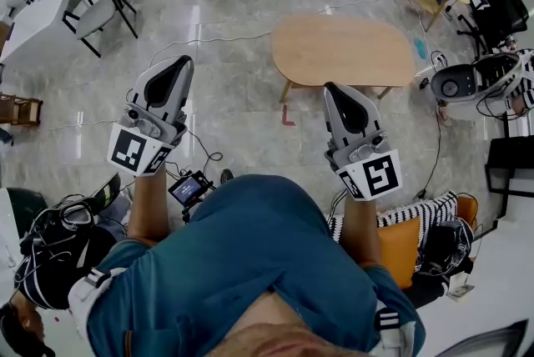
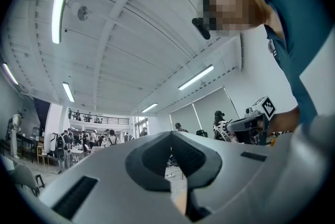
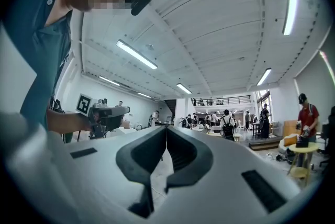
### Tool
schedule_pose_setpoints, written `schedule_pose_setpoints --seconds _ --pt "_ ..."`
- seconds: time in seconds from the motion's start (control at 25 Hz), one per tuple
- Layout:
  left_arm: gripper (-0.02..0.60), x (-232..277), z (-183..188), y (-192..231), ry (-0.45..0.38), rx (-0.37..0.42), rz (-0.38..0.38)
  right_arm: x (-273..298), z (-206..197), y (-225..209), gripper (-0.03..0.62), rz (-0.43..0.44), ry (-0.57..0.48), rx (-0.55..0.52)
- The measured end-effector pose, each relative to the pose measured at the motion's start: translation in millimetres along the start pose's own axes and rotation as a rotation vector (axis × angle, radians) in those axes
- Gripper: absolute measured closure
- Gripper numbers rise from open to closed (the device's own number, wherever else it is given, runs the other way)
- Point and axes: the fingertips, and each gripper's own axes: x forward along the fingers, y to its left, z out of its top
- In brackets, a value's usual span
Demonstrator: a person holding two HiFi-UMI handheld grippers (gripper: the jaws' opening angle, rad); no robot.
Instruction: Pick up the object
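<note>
My left gripper (image 1: 178,63) is held out over the marble floor, jaws shut with nothing between them. My right gripper (image 1: 332,88) is level with it to the right, also shut and holding nothing; its tip reaches the near edge of an oval wooden table (image 1: 342,47). In the left gripper view the shut left gripper (image 2: 170,134) points slightly upward at the hall ceiling, with the right gripper (image 2: 259,113) beside it. The right gripper view shows the shut right gripper (image 3: 166,127) and the left gripper (image 3: 102,112). I cannot tell which thing the task means.
A white table (image 1: 33,13) with black-framed chairs (image 1: 96,1) stands far left. A white machine (image 1: 471,80) and cables lie to the right of the wooden table. An orange seat (image 1: 400,251) is at my right, and a black bag (image 1: 58,255) at my left.
</note>
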Motion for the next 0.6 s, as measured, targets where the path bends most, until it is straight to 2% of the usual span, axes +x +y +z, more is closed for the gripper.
schedule_pose_setpoints --seconds 0.36,0.6 --pt "0.577 11.5 -7.7 -23.1 0.020 0.019 0.012 -16.6 -14.7 -18.6 0.580 0.008 0.014 -0.004" --pt "0.577 17.5 -18.0 6.8 0.023 -0.002 -0.010 10.1 -17.7 -23.2 0.580 -0.032 0.019 -0.002"
